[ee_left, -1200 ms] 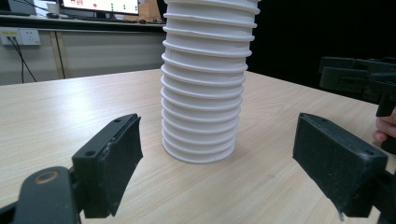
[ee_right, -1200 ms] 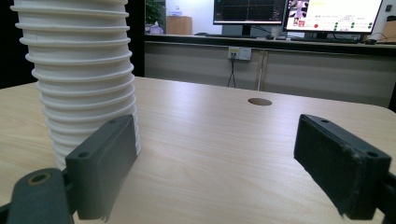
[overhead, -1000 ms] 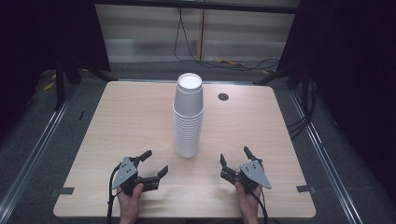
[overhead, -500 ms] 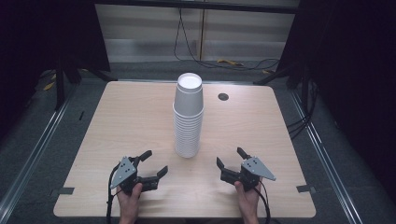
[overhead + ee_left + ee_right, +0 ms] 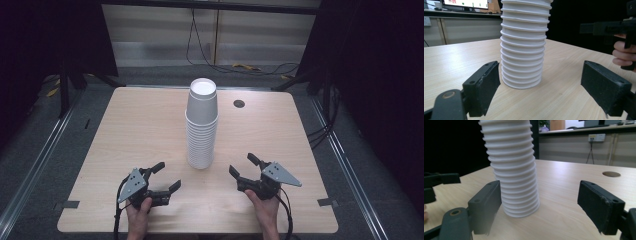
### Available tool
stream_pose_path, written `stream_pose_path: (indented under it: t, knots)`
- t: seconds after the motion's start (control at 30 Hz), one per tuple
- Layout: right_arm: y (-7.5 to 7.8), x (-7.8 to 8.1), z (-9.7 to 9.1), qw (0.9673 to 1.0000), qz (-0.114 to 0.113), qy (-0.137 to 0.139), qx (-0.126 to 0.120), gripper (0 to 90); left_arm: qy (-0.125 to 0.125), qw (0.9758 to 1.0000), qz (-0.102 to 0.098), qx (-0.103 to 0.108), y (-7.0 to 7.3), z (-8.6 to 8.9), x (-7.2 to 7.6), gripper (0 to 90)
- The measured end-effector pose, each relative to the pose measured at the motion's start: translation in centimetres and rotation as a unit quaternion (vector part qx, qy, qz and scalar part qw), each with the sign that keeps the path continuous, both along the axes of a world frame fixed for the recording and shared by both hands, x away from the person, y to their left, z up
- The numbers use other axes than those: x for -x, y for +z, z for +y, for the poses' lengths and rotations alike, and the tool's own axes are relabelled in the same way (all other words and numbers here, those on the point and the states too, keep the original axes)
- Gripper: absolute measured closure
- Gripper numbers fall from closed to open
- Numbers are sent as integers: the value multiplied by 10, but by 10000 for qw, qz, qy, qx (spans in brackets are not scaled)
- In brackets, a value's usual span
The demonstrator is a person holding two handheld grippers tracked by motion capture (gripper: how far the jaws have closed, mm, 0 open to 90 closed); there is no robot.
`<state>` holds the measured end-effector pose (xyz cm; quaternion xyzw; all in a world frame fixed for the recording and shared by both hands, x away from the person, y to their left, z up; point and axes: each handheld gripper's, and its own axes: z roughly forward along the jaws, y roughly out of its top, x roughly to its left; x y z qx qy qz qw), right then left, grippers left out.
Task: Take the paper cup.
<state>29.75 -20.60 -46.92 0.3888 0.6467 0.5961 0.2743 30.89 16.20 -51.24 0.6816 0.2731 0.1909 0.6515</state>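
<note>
Jaws of the left gripper [image 5: 166, 178] spread wide, released, clamping nothing, pads bare and clear of any surface. Same for the right gripper [image 5: 245, 166]: jaws parted wide, nothing between them, nothing touched. Both held low over the near edge of the tabletop [image 5: 140, 125], each in a hand [image 5: 138, 216] coming up from the near side, the other hand [image 5: 263, 208] gripping the right tool.

Ahead of both pairs of jaws and between the two grippers, apart from each: a tall stack of white paper cups [image 5: 201, 125], nested mouth-down, one over another, standing upright on the wood. Closed bottom of the topmost cup facing up; contents of the stack hidden, cannot tell beyond the nested cups themselves. Rims stepped in close rings down the side.

From the left gripper view, stack of white paper cups [image 5: 524, 45] just beyond the inner jaw, slightly toward that side of the gap, base resting on the tabletop [image 5: 454, 60]; the right gripper [image 5: 609, 28] farther off at the far side, fingers wrapped on its handle. From the right gripper view, stack [image 5: 511, 167] likewise beyond the gap, partly behind the jaw on the left of that view; the left gripper's dark jaws off at the edge.

Farther out past the stack, a round cable hole [image 5: 239, 104] in the tabletop, also seen beyond the right jaws [image 5: 611, 174].
</note>
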Motion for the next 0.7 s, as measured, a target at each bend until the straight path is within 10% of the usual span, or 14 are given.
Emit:
stream_pose_path:
  t: [0.7]
  knots:
    - [54, -24, 7, 9981, -105, 600, 81, 145, -15, 10000, -19, -39, 0, 0, 0, 157]
